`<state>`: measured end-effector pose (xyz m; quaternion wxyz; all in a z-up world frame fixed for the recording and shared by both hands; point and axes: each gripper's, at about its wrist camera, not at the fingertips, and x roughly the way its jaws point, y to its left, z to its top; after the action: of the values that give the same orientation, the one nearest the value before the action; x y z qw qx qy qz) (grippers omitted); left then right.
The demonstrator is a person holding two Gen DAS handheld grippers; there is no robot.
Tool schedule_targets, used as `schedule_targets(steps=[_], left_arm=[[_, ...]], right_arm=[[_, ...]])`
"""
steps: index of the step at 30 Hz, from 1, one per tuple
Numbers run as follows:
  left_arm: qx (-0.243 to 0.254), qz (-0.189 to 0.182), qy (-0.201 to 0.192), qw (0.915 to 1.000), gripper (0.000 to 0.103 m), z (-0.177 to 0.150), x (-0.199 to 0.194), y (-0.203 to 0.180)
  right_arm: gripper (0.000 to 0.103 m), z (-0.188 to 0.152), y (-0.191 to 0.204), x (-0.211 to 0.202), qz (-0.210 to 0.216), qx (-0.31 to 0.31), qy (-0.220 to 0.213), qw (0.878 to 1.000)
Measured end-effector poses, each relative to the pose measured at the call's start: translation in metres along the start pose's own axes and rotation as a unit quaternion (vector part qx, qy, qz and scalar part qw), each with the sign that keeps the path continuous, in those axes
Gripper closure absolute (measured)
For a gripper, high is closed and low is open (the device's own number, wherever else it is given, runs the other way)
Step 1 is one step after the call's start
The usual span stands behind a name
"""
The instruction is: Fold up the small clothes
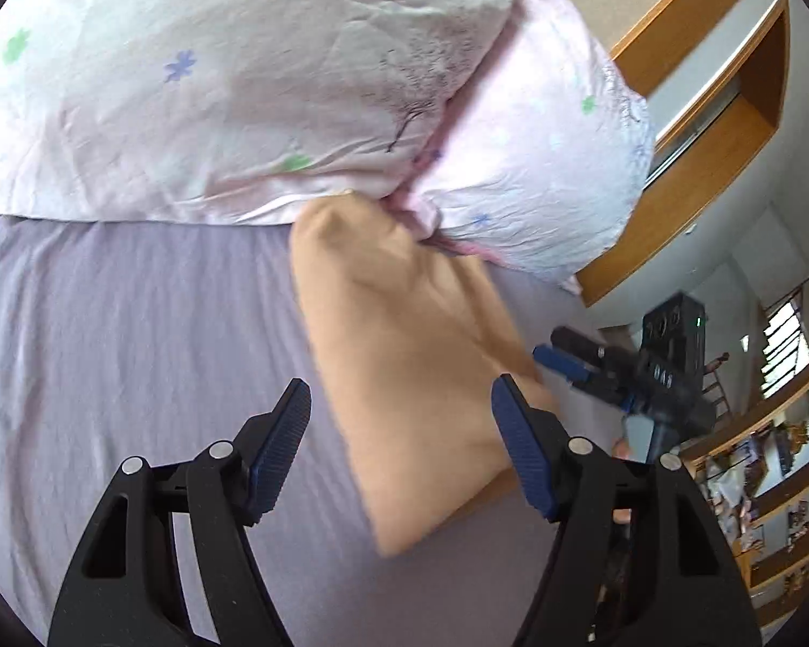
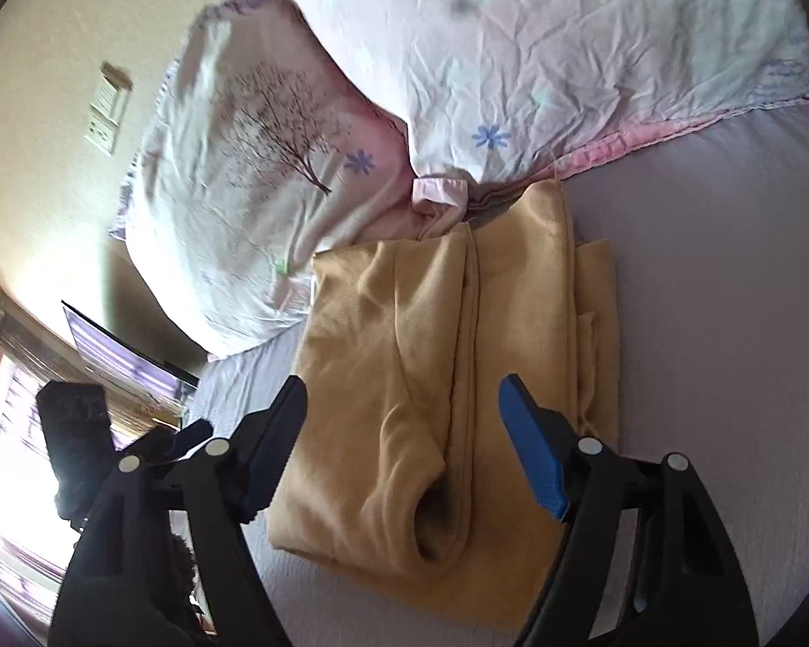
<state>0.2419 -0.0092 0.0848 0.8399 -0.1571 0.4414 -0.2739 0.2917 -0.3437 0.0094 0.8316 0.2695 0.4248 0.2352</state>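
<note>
1. Presently, going by my left wrist camera, my left gripper (image 1: 399,420) hangs with its fingers spread wide and nothing between them, above the lilac bedsheet (image 1: 135,350).
2. At 12 o'clock from that released claw lies the folded tan knit garment (image 1: 404,377). It is blurred in this view, stretching from the pillows down toward 6 o'clock.
3. Above the garment, at 11 o'clock, sits a white pillow with a bare-tree print and small flowers (image 1: 216,81). A second pale pink flowered pillow (image 1: 539,172) is at 1 o'clock, the two pressed together.
4. At 3 o'clock I see my right gripper (image 1: 561,356) from the side, its tips just beside the garment's edge. Touching or not, I cannot tell.
5. Through my right wrist camera, the right gripper (image 2: 404,431) is released too, fingers wide and holding nothing.
6. The garment (image 2: 431,377) lies flat on the bedsheet (image 2: 728,296) between those fingers, folded lengthwise, its far end touching the pillows at 12 o'clock.
7. At 9 o'clock the left gripper (image 2: 189,431) shows only as a dark shape against a bright window (image 2: 11,458).
</note>
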Motion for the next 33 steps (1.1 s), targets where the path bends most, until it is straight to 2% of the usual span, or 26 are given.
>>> schedule_targets(steps=[2,5,7,8,9,10,12,15,19,20,23,24,25,26,27,29,33], left_arm=[[-0.002,0.018,0.011,0.9998,0.033,-0.010,-0.004,0.018],[-0.012,0.019,0.023,0.9995,0.033,-0.019,-0.004,0.037],[-0.015,0.018,0.028,0.9993,0.033,-0.024,-0.004,0.047],[-0.016,0.018,0.029,0.9993,0.033,-0.027,-0.004,0.050],[-0.018,0.016,0.030,0.9992,0.033,-0.029,-0.002,0.052],[-0.020,0.013,0.032,0.9992,0.033,-0.033,-0.002,0.055],[-0.025,0.007,0.035,0.9990,0.033,-0.035,0.003,0.058],[-0.026,0.003,0.041,0.9988,0.033,-0.037,0.011,0.057],[-0.025,0.003,0.049,0.9985,0.033,-0.040,0.018,0.059],[-0.025,0.002,0.051,0.9984,0.033,-0.040,0.020,0.060],[-0.020,-0.003,0.054,0.9983,0.033,-0.041,0.022,0.058],[-0.018,-0.007,0.056,0.9982,0.033,-0.041,0.024,0.057],[-0.016,-0.011,0.057,0.9982,0.032,-0.041,0.024,0.055],[-0.016,-0.020,0.059,0.9979,0.028,-0.042,0.025,0.053],[-0.018,-0.030,0.060,0.9976,0.026,-0.042,0.025,0.051],[-0.024,-0.057,0.061,0.9962,0.020,-0.040,0.027,0.046],[-0.036,-0.092,0.062,0.9933,0.019,-0.033,0.036,0.028]], right_arm=[[0.032,0.012,0.002,0.025,-0.035,-0.009,0.025,0.999],[0.036,0.015,0.005,0.058,-0.049,-0.016,0.065,0.997],[0.042,0.011,0.012,0.069,-0.073,-0.039,0.072,0.994],[0.054,0.007,0.018,0.071,-0.079,-0.057,0.071,0.993],[0.075,0.005,0.022,0.073,-0.074,-0.068,0.074,0.992],[0.082,0.003,0.024,0.074,-0.073,-0.071,0.075,0.992],[0.088,0.000,0.026,0.070,-0.068,-0.077,0.061,0.993],[0.090,0.004,0.034,0.047,-0.067,-0.083,0.008,0.994],[0.090,0.012,0.036,-0.004,-0.090,-0.076,-0.074,0.990],[0.090,0.013,0.028,-0.012,-0.100,-0.064,-0.081,0.990],[0.088,0.008,-0.007,-0.018,-0.177,-0.020,-0.071,0.981],[0.081,0.003,-0.020,-0.017,-0.191,-0.001,-0.056,0.980],[0.076,-0.003,-0.029,-0.019,-0.187,0.019,-0.044,0.981],[0.060,-0.010,-0.039,-0.027,-0.161,0.045,-0.042,0.985],[0.038,-0.018,-0.046,-0.038,-0.121,0.067,-0.048,0.989],[0.034,-0.033,-0.047,-0.057,-0.073,0.078,-0.075,0.991],[0.036,-0.047,-0.046,-0.070,-0.064,0.103,-0.079,0.990]])
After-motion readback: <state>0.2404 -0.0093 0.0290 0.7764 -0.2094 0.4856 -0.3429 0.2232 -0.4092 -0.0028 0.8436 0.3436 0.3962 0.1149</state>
